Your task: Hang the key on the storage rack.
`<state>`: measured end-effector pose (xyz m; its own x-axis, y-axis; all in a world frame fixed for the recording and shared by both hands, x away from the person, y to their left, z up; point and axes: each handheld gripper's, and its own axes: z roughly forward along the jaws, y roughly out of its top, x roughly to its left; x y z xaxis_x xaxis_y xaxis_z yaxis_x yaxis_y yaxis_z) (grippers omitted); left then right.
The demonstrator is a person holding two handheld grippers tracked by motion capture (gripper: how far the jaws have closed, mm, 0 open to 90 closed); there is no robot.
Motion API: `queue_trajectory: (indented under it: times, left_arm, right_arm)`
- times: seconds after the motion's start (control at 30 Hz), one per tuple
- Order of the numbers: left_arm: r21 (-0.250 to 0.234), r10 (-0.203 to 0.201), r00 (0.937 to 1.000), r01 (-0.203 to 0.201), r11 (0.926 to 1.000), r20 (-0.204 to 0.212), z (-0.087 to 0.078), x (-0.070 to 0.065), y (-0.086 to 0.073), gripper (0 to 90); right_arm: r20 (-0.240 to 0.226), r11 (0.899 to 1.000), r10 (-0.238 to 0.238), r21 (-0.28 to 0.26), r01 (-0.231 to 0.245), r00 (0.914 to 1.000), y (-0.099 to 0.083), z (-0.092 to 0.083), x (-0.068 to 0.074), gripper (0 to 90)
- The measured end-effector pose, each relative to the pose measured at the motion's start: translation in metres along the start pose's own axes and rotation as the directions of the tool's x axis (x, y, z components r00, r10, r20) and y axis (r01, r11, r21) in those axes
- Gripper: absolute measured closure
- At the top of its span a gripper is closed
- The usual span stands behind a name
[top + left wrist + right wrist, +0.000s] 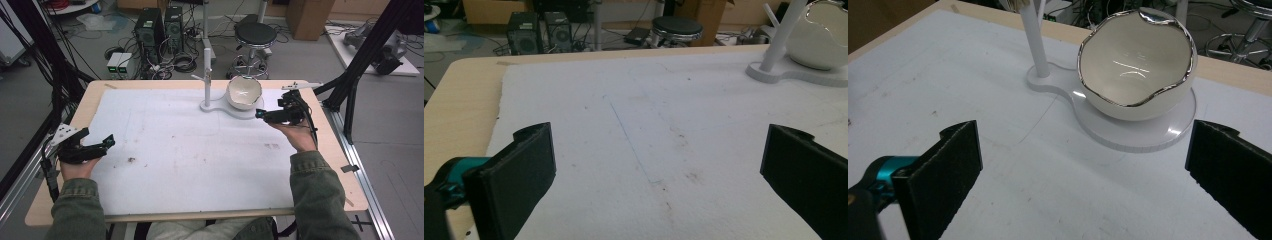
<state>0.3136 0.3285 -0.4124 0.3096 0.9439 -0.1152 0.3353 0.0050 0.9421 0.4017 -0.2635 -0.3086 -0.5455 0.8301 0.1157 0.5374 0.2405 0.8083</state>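
The glossy white egg-shaped bowl with a silver rim (1138, 65), sitting on its white stand just ahead of the wide-open, empty right claw (1083, 170), is being approached; closing on the rim is judged next. The left claw (659, 175) is being held wide open and empty, well apart.

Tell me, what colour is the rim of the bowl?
Silver: the bowl is white with a shiny wavy rim, best seen in the right gripper view.

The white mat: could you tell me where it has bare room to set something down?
The white mat is bare between the left gripper and right gripper. It is crowded only at the far right, where the bowl sits on its stand.
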Motion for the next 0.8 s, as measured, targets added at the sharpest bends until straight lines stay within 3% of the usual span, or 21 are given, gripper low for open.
queue_trajectory:
  times: [0.27, 0.8]
  left_arm:
    - [0.002, -0.003, 1.0000, 0.003, 1.0000, 0.000, 0.000, 0.001, -0.001, 1.7]
    - [0.004, 0.000, 1.0000, 0.000, 1.0000, 0.002, 0.000, 0.001, -0.002, 1.7]
  right_arm:
    - [0.014, 1.000, -0.013, -0.019, 0.014, 0.9998, -0.015, -0.001, 0.002, 0.6]
    - [-0.003, 0.999, 0.016, -0.035, -0.016, 0.9999, -0.043, -0.007, 0.002, 0.6]
